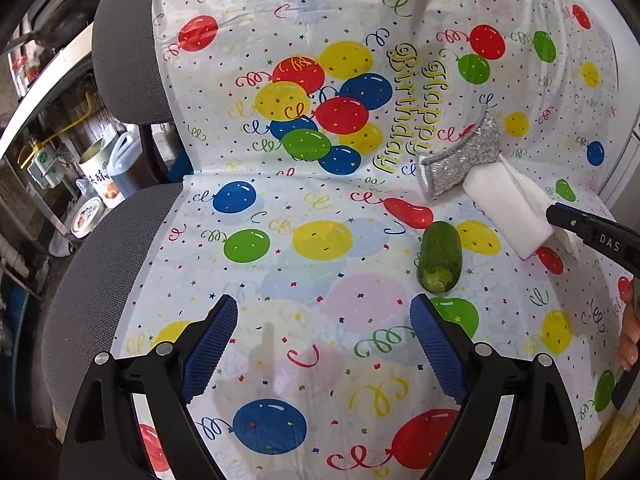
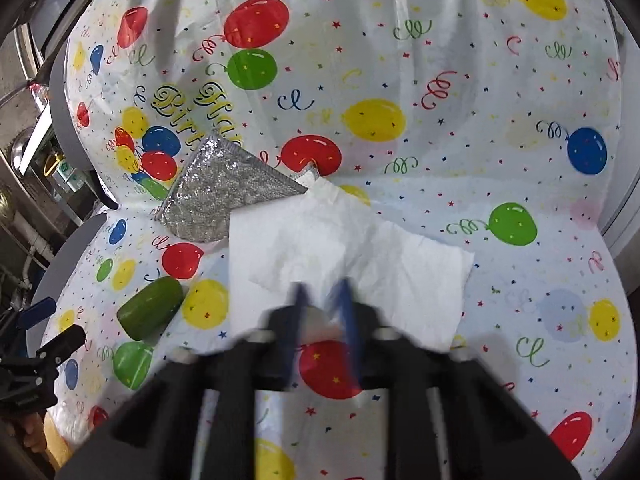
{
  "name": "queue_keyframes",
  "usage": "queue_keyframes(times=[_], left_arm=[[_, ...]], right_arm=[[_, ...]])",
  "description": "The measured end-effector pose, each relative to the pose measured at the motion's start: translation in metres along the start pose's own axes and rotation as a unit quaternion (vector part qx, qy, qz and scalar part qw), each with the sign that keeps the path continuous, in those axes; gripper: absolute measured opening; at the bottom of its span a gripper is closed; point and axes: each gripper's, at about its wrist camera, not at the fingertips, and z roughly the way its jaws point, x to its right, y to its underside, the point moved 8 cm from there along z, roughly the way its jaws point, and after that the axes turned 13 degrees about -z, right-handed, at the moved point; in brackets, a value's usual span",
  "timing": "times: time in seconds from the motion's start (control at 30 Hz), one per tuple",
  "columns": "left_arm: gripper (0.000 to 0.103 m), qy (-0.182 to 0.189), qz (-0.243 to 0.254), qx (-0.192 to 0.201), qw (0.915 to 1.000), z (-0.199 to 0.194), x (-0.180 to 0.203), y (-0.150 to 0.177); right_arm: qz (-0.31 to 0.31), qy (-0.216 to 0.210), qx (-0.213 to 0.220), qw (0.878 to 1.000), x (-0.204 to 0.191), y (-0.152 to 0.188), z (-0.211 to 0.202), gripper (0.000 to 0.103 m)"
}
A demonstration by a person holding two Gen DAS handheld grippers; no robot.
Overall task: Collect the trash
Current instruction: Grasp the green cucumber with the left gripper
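A white paper napkin (image 2: pixel 360 256) is held by my right gripper (image 2: pixel 324 296), whose blue pads are shut on its near edge; it also shows in the left wrist view (image 1: pixel 504 208). A silver scouring sponge (image 2: pixel 224 196) lies just behind the napkin, touching it, also in the left wrist view (image 1: pixel 460 160). A green cucumber piece (image 1: pixel 439 256) lies on the seat to the napkin's left, also in the right wrist view (image 2: pixel 150 314). My left gripper (image 1: pixel 324 344) is open and empty above the seat, short of the cucumber.
A balloon-print "Happy Birthday" plastic cloth (image 1: pixel 320 240) covers a grey chair seat and backrest (image 1: pixel 120 52). Cans and a jug (image 1: pixel 100 176) stand on the floor at the left. A metal appliance edge (image 2: pixel 24 40) is at the far left.
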Motion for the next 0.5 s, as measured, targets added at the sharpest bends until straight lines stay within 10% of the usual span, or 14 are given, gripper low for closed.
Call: queue_keyframes(times=[0.5], left_arm=[[0.074, 0.078, 0.063, 0.004, 0.9949, -0.008, 0.059, 0.008]], right_arm=[[-0.056, 0.098, 0.07, 0.991, 0.01, 0.02, -0.114, 0.002]])
